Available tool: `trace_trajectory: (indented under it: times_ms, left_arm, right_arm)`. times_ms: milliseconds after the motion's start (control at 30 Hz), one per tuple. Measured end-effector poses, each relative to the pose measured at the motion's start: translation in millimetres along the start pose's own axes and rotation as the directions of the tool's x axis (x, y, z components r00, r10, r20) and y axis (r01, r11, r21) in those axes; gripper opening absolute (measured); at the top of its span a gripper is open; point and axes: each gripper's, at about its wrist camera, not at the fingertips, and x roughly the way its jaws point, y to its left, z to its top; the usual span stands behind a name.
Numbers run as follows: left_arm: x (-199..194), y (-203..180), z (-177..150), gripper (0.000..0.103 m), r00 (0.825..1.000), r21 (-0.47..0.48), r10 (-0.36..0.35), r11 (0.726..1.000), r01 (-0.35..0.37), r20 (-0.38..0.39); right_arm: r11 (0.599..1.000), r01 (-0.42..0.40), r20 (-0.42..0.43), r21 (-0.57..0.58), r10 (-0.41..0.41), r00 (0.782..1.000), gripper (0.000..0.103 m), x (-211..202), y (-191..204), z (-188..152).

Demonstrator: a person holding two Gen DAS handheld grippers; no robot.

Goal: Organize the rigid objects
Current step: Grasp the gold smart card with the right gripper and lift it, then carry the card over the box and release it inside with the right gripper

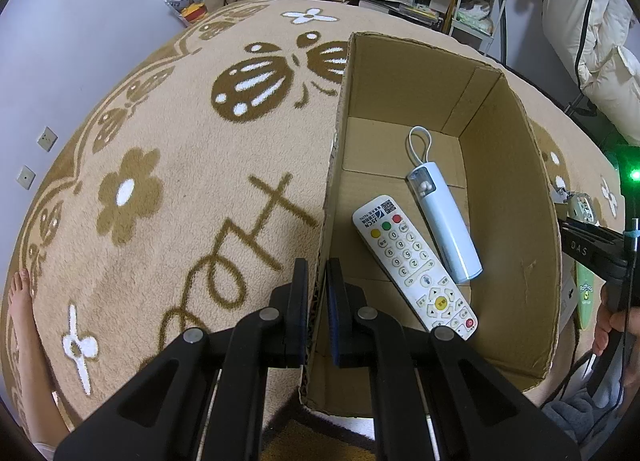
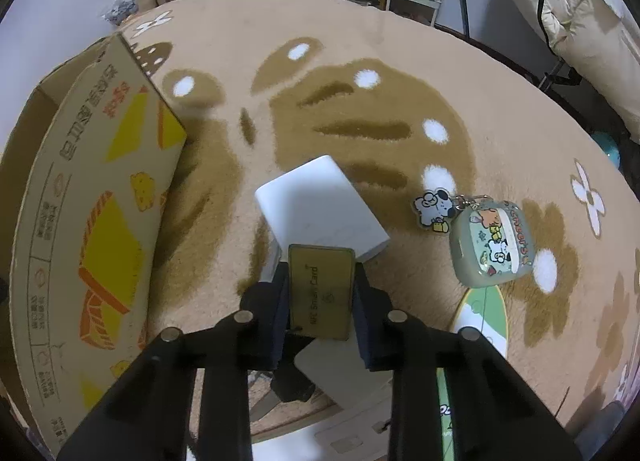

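My left gripper (image 1: pixel 317 273) is shut on the near left wall of an open cardboard box (image 1: pixel 338 165) standing on the carpet. Inside the box lie a white remote control (image 1: pixel 416 265) and a pale blue tube-shaped device (image 1: pixel 444 217) with a loop. My right gripper (image 2: pixel 320 281) is shut on a gold smart card (image 2: pixel 321 293), held above the carpet. Under it lies a white rectangular block (image 2: pixel 320 205). The box's printed outer side (image 2: pixel 92 221) is to the left of the right gripper. The right gripper also shows at the right edge of the left wrist view (image 1: pixel 592 249).
An earbud case with a cartoon keychain (image 2: pixel 490 247) lies on the carpet to the right. A green oval item (image 2: pixel 480 317) and white flat items (image 2: pixel 344 377) lie under the right gripper. Shelves, bags and bedding stand beyond the carpet. A bare foot (image 1: pixel 20 297) rests at the left.
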Motion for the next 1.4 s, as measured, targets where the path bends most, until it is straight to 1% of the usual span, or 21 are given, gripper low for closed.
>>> trace_trajectory:
  times_ms: [167,333,467,600,700,900,1033,1133,1300,1400]
  left_arm:
    - [0,0,0,0.008,1.0,-0.001,-0.001,1.0,0.001,-0.001]
    - [-1,0,0,0.008,1.0,-0.003,-0.004,1.0,0.004,-0.002]
    - [-1,0,0,0.008,1.0,-0.003,-0.004,1.0,0.004,-0.002]
    - [-1,0,0,0.008,1.0,-0.002,-0.004,1.0,0.004,-0.001]
    - [-1,0,0,0.008,1.0,-0.001,-0.004,1.0,0.004,-0.001]
    - [-1,1,1,0.008,1.0,-0.006,-0.008,1.0,0.008,-0.003]
    - [-1,2,1,0.008,1.0,-0.007,-0.01,1.0,0.01,-0.003]
    - [-1,2,2,0.008,1.0,-0.007,-0.012,1.0,0.012,-0.003]
    - [-1,2,1,0.008,1.0,-0.008,-0.013,1.0,0.013,-0.003]
    - [0,4,2,0.008,1.0,-0.019,-0.022,1.0,0.022,-0.007]
  right_arm:
    - [1.0,-0.023,0.012,-0.002,0.023,1.0,0.03,-9,6,-2]
    - [0.999,-0.048,0.068,-0.019,0.05,0.996,0.03,-27,11,-2]
    - [0.995,-0.096,0.119,0.015,0.093,0.988,0.03,-44,11,-4]
    - [0.995,-0.105,0.166,-0.003,0.104,0.981,0.03,-60,20,-2]
    - [0.994,-0.105,0.185,-0.021,0.107,0.977,0.03,-67,26,-5]
    - [0.99,-0.138,0.223,0.003,0.134,0.966,0.03,-74,28,-2]
    - [0.99,-0.142,0.251,-0.018,0.142,0.957,0.03,-84,32,-1]
    - [0.987,-0.16,0.274,-0.028,0.162,0.948,0.03,-96,33,1]
    - [0.98,-0.193,0.342,-0.056,0.2,0.918,0.03,-123,39,4]
    - [0.972,-0.222,0.367,-0.079,0.235,0.9,0.03,-138,46,7]
